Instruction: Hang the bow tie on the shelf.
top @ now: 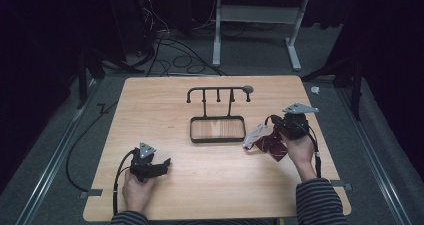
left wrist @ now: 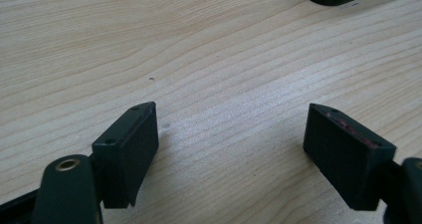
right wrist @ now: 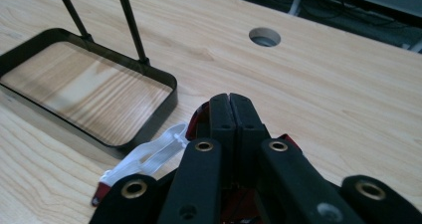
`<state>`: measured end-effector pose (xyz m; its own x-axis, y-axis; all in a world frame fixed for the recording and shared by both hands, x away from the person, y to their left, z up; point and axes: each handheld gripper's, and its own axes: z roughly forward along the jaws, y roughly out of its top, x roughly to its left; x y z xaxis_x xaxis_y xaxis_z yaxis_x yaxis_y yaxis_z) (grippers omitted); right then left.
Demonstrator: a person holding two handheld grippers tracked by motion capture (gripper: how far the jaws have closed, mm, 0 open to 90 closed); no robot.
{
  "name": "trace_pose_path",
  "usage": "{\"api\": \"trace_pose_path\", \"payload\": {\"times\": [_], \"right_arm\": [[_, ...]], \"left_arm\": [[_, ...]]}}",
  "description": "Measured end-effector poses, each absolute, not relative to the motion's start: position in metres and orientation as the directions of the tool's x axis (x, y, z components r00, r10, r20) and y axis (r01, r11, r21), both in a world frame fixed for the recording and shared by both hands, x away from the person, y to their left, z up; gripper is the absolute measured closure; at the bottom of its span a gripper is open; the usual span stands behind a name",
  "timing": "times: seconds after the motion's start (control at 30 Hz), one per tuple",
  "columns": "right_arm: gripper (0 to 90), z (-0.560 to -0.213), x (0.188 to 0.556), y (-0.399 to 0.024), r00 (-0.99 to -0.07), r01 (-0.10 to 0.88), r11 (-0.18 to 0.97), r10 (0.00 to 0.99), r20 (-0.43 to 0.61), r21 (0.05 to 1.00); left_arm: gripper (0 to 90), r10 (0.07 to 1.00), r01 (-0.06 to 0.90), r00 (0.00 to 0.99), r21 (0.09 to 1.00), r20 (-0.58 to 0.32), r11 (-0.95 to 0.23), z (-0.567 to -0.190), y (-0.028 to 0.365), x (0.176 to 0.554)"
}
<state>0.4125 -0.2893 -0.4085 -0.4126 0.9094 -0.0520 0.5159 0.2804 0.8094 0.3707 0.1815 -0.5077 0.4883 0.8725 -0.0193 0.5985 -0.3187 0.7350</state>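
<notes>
Closest to my right lens, two black jaws stand pressed flat together — clamped on a dark red cloth [right wrist: 199, 115] whose fabric shows at either side of the pads, with its white strap [right wrist: 149, 157] trailing out to the left below them. From above, my right gripper [top: 280, 126] sits at the table's right side, just right of the black wire rack [top: 218, 116]; the cloth hangs from it, bunched, the pale strap end nearest the rack's tray corner. Rack's base frame lies just left of my right jaws, its two uprights rising beyond. Round hole in the wooden table [top: 210, 185] further off. My left gripper [top: 162, 163] rests near the front left of the table — jaws spread wide, nothing between them but bare wood grain, well apart from the cloth.
</notes>
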Motion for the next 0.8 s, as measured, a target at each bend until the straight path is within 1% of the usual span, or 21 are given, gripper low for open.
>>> {"api": "trace_pose_path", "payload": {"times": [0.4, 0.8], "right_arm": [[90.0, -0.384, 0.392, -0.278, -0.470, 0.432, 0.324, 0.877, -0.096, 0.841], [90.0, -0.367, 0.379, -0.263, -0.510, 0.379, 0.346, 0.852, -0.118, 0.858]], "left_arm": [[22.2, 0.873, 0.598, 0.488, 0.735, -0.020, -0.318, -0.508, 0.182, 0.371], [22.2, 0.873, 0.598, 0.488, 0.735, -0.020, -0.318, -0.508, 0.182, 0.371]]}}
